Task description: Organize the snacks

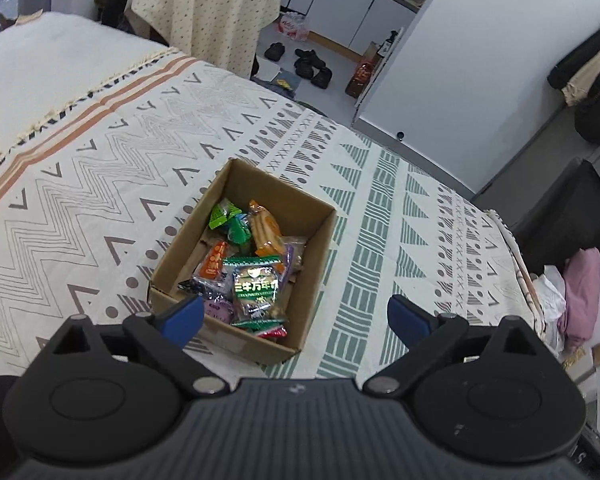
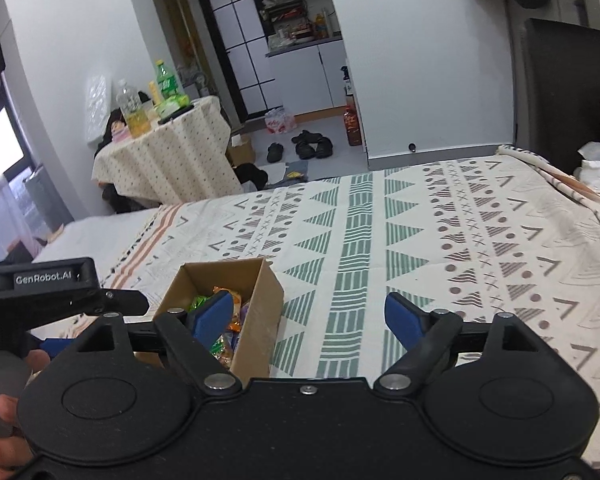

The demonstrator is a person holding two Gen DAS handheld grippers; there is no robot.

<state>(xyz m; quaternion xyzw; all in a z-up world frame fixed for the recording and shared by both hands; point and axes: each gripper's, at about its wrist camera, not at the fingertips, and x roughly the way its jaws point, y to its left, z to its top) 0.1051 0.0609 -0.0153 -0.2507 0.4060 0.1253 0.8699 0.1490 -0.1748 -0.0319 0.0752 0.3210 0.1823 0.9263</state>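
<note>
Sitting on a patterned bedspread (image 1: 380, 184), an open cardboard box (image 1: 320, 236) holds the snacks (image 1: 252, 264): many small packets in green, orange, purple and silver, piled loosely inside. In the left wrist view the box lies in the middle of the frame, a little above the left gripper (image 1: 295, 314). Its blue pads stand wide apart, with nothing between them; the left pad overlaps the near left corner of the box in the picture, but I cannot tell if it touches it.

In the right wrist view the same box (image 2: 260, 300) is at the lower left of centre, and the right gripper (image 2: 309, 316) is also spread wide and carries nothing. Its left pad appears in front of the box opening. At the left edge of this view the other gripper (image 2: 48, 280) shows, held by a person's hand (image 2: 4, 412).

Farther back, at upper left, a small table with a dotted cloth (image 2: 172, 152) bears bottles, and dark shoes (image 2: 300, 146) lie on the grey floor.
</note>
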